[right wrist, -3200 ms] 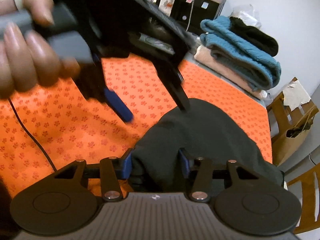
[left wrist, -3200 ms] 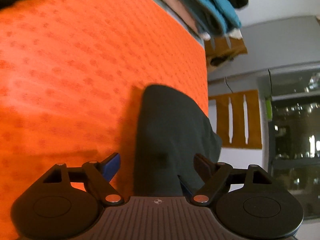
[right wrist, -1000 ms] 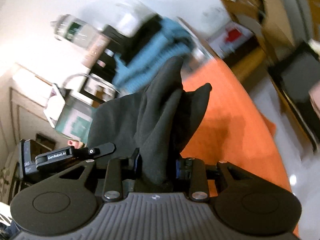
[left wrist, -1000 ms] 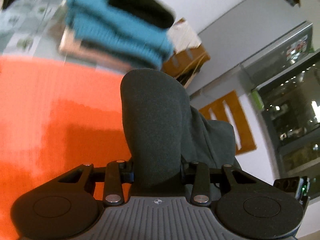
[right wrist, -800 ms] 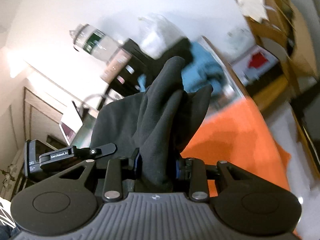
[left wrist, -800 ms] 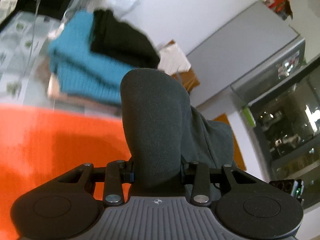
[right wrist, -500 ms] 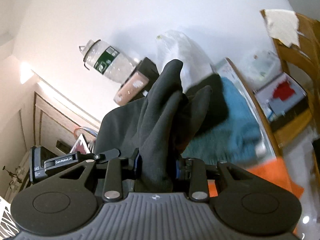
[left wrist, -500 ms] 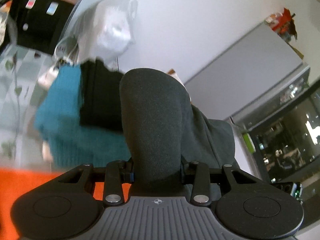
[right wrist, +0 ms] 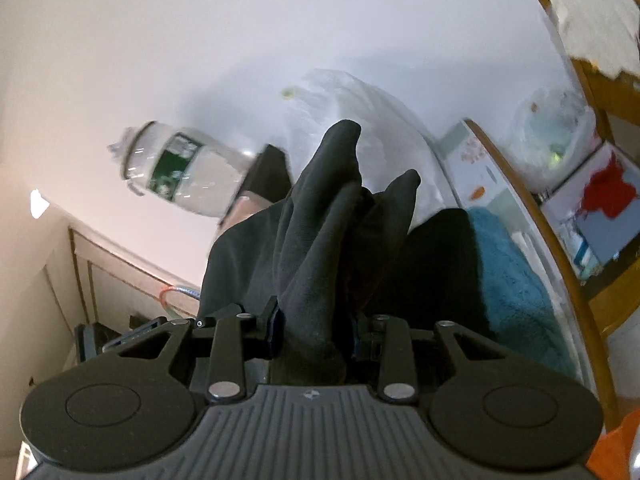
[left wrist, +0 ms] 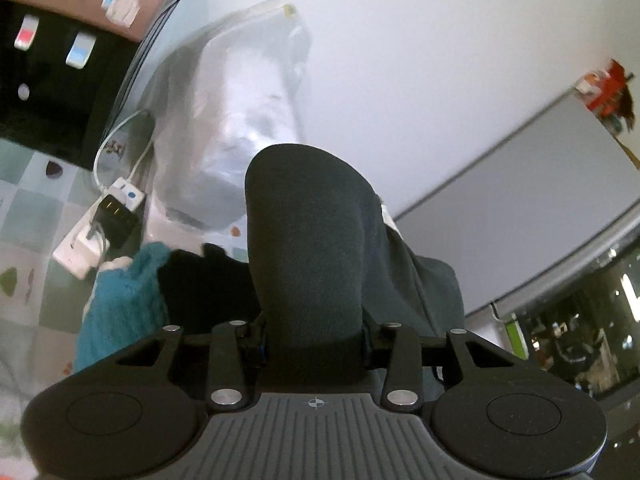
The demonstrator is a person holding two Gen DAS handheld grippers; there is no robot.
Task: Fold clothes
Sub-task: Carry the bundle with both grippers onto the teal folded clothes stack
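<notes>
One dark grey garment (left wrist: 308, 248) is held up off the table between two grippers. The left gripper (left wrist: 314, 338) clamps a thick rounded fold of it; its jaws have just been opening a little, yet the cloth still fills the gap between them. The right gripper (right wrist: 314, 330) is clenched on a bunched part of the same garment (right wrist: 320, 240), which rises in two peaks above the fingers.

Just beyond lies a stack with two folded pieces in view: one teal knit (left wrist: 120, 304) and one black piece (left wrist: 204, 284) on top of it. Behind them stand one clear plastic bag (left wrist: 240, 100), one white power strip (left wrist: 86, 246) and one black appliance (left wrist: 60, 60). The right view adds one plastic bottle (right wrist: 180, 168) with a green label and a wooden chair (right wrist: 600, 92).
</notes>
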